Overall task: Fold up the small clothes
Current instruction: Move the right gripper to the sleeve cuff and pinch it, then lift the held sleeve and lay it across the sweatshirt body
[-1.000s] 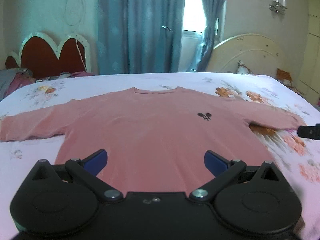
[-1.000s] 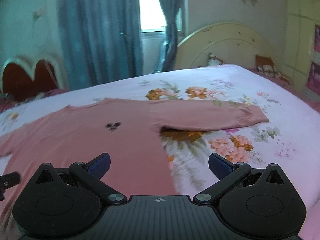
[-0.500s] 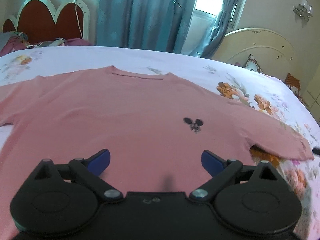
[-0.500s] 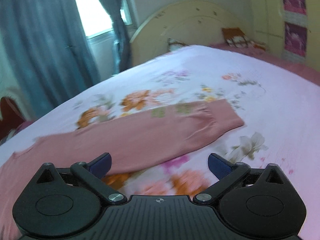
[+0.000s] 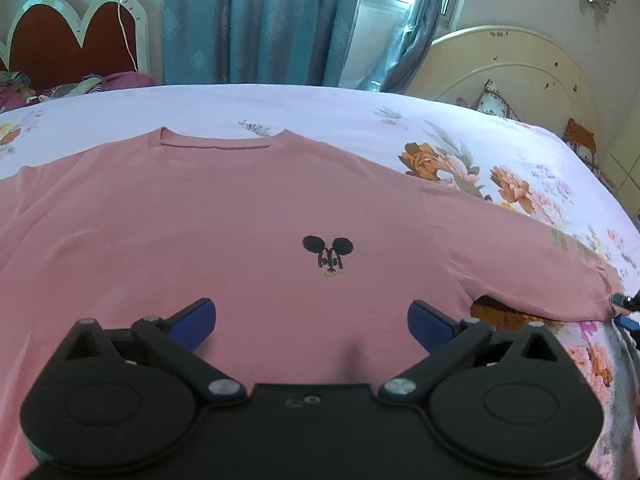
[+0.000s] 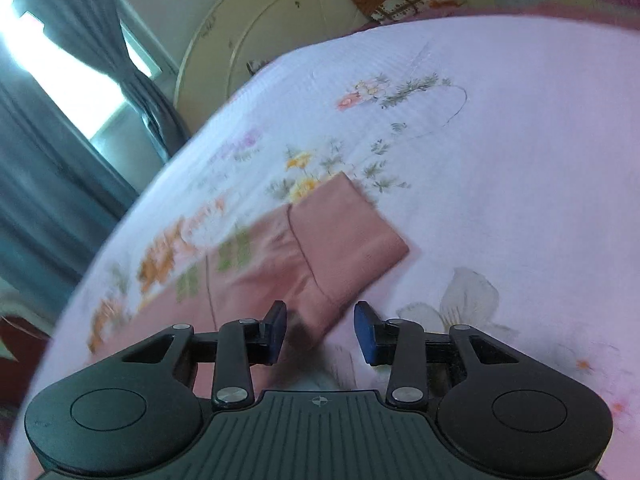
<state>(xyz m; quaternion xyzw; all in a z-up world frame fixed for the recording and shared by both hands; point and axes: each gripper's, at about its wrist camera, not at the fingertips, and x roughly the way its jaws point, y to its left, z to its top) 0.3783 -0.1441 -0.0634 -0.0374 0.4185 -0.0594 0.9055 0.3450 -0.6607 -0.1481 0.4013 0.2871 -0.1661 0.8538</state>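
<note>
A pink long-sleeved shirt (image 5: pixel 224 216) with a small black mouse logo (image 5: pixel 328 254) lies spread flat, front up, on the floral bed sheet (image 5: pixel 320 108). My left gripper (image 5: pixel 312 318) is wide open and empty, low over the shirt's lower body. My right gripper (image 6: pixel 320 330) is partly closed, its jaws still apart, straddling the near edge of the shirt's right sleeve cuff (image 6: pixel 340 240). It grips nothing. A tip of the right gripper shows at the far right edge of the left wrist view (image 5: pixel 626 312), next to the cuff.
A cream rounded headboard (image 5: pixel 508 68) stands at the right of the bed, with a patterned cushion (image 5: pixel 496 100). A red heart-shaped headboard (image 5: pixel 72 40) and teal curtains (image 5: pixel 256 20) are behind. Bare floral sheet (image 6: pixel 500 128) lies beyond the cuff.
My left gripper moved forward over the shirt. My right gripper swung right to the sleeve cuff, dropped close to it, and its jaws narrowed from wide open.
</note>
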